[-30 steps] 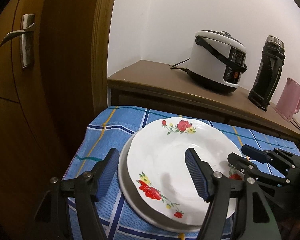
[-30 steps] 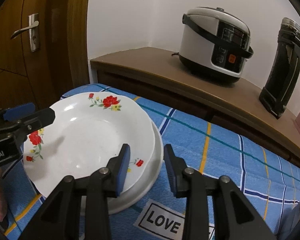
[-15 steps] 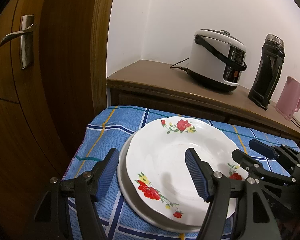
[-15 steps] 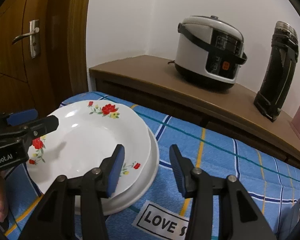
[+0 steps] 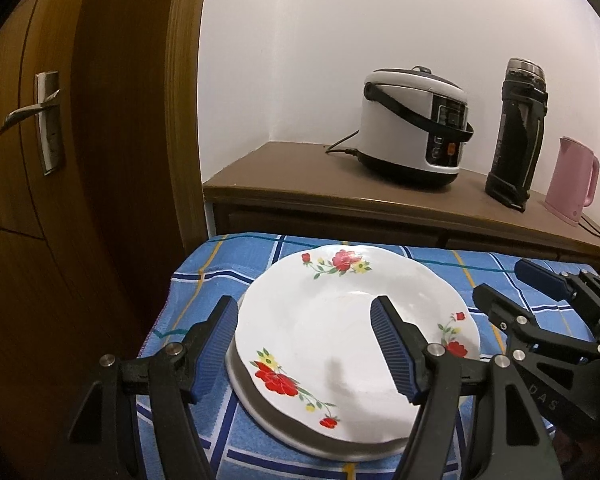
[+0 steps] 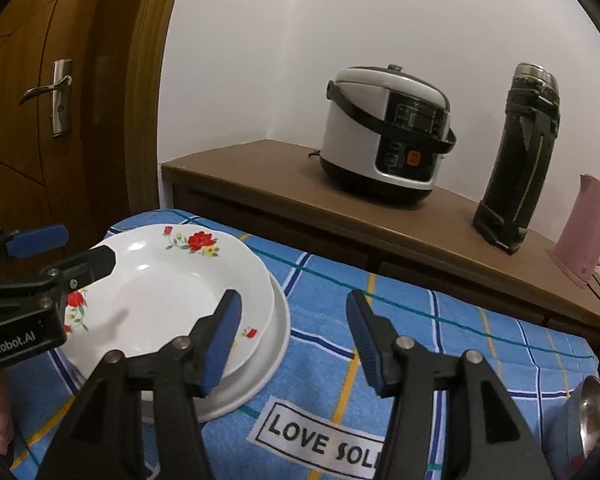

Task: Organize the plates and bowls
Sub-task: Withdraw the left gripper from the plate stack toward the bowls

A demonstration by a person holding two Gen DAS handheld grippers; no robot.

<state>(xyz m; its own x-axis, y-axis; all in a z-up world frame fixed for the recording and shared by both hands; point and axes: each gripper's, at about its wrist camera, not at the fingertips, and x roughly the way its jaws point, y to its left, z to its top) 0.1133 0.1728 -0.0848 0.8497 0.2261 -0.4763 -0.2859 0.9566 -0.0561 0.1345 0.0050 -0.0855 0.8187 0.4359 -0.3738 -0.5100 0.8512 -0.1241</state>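
Note:
A white floral plate [image 5: 340, 320] [image 6: 172, 292] lies stacked on a plain plate [image 5: 292, 428] [image 6: 278, 340] at the left end of the blue checked cloth. My left gripper [image 5: 306, 344] [image 6: 72, 250] is open and straddles the stack's left side: one finger sits outside the rim and the other over the plate's well, neither pressing. My right gripper [image 6: 294, 320] [image 5: 508, 284] is at the stack's right edge and its jaws are opening. Its left finger hangs over the floral plate's rim and its right finger over bare cloth, gripping nothing.
The blue cloth [image 6: 440, 344] has a "LOVE" label near the front. Behind it a wooden sideboard [image 5: 284, 176] holds a rice cooker [image 5: 412, 132], a black flask [image 5: 518, 136] and a pink kettle [image 5: 572, 180]. A door [image 5: 48, 120] is on the left. A metal bowl [image 6: 592, 412] is at the lower right.
The right gripper's jaws have spread wider and it has drawn back to the right, off the plates' rim. The left gripper has held its place over the stack.

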